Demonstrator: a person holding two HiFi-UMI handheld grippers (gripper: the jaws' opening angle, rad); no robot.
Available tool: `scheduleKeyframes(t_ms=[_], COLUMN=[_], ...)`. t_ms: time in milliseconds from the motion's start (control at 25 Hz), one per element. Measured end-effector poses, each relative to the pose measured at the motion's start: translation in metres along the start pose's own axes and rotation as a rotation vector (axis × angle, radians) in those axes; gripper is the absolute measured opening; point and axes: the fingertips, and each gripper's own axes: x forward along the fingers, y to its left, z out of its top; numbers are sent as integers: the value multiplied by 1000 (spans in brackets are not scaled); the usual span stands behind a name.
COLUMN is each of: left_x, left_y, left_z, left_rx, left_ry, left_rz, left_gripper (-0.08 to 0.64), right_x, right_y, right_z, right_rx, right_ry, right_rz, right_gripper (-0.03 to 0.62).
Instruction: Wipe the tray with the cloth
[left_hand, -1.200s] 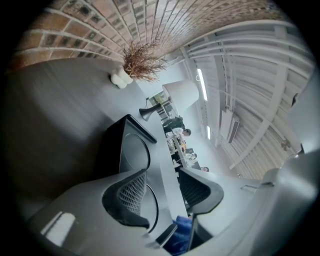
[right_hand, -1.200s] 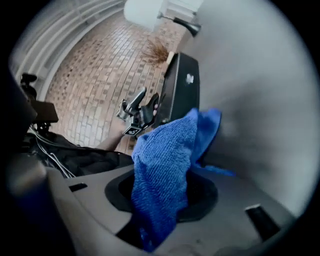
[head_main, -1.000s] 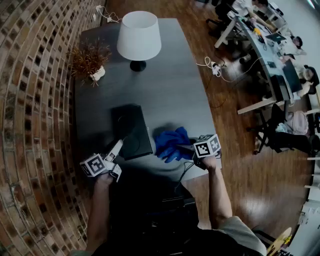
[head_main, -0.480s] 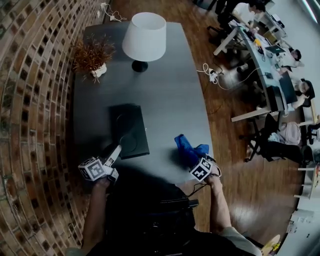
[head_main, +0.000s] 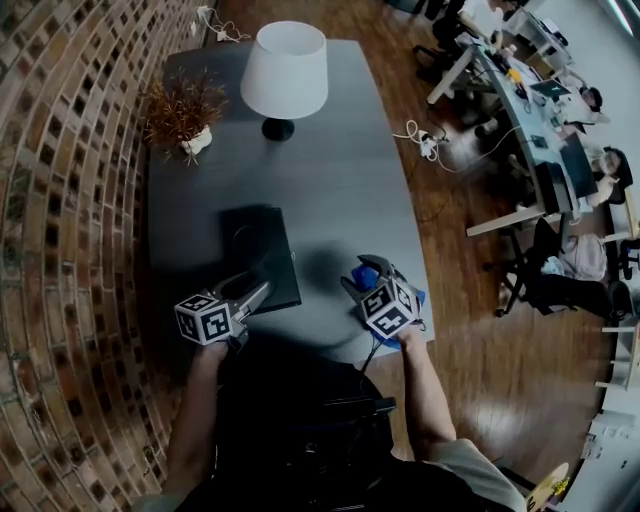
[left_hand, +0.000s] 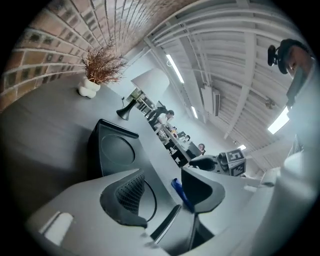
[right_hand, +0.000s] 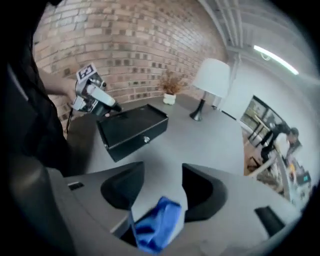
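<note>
right claw (right_hand: 162, 171): its jaws stood apart and had just been opening; bare counter showed between the pads, which pressed on nothing.
crumpled blue cloth (right_hand: 157, 225): it sat bunched low between the roots of the right claw's jaws, at the bottom centre of the right gripper view. In the head view blue peeped out on both sides of that claw, lower right of centre. Whether it lay on the counter or hung from the claw could not be told.
left claw (left_hand: 163, 172): its jaws were also apart and had just widened, with nothing between them. Its tips were at the near edge of the tray, lower left of centre in the head view.
black rectangular tray (head_main: 275, 270): it lay left of centre with its round recess bare. The cloth was near it but apart, and none of it touched the tray.
grey counter (head_main: 340, 190): it also carried a white-shaded lamp (head_main: 285, 65) and a dried plant in a white pot (head_main: 180, 112), both at the top of the head view and well apart from the work.
change: a second earlier the cloth lay spread just right of the tray. Half a second earlier the right claw held it up in a peak. Now it was a bunch under an opened claw, nearer the counter's lower right edge. The left claw had shifted right from the tray's near-left corner.
meaning for the wipe: the tray was probably still unwiped. With the grip let go, the cloth likely needed a fresh, firmer pinch before it could go onto the tray.
</note>
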Motion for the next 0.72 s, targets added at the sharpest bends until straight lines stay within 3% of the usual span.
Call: scheduleKeyframes(t_ms=[40,240,280,320,480,600,720], left_x=[4,12,12,12,12,10,10], left_y=[3,6,7,7,7,10,11], left_z=[-3,-8,-8,-8,-7,-5,-4], left_rx=[-1,-24,-26,-28,-38,-49,-70], left_ry=[14,36,36,33,23,14,10], left_rz=[8,15,16,16,22,31,33], left_gripper=[218,218,218,218,218,218,218], right_x=[24,116,125,132,144,144,141], right_y=[10,49,53,56,64,62,50], right_z=[13,31,34,37,41,41,32], right_rx=[-81,-460,-501,-536,-663,-710,-745], right_ry=[14,182,197,207,258,254,270], right_rz=[31,186,210,227,258,244,197], right_gripper=[216,215,209,158,145,69,69])
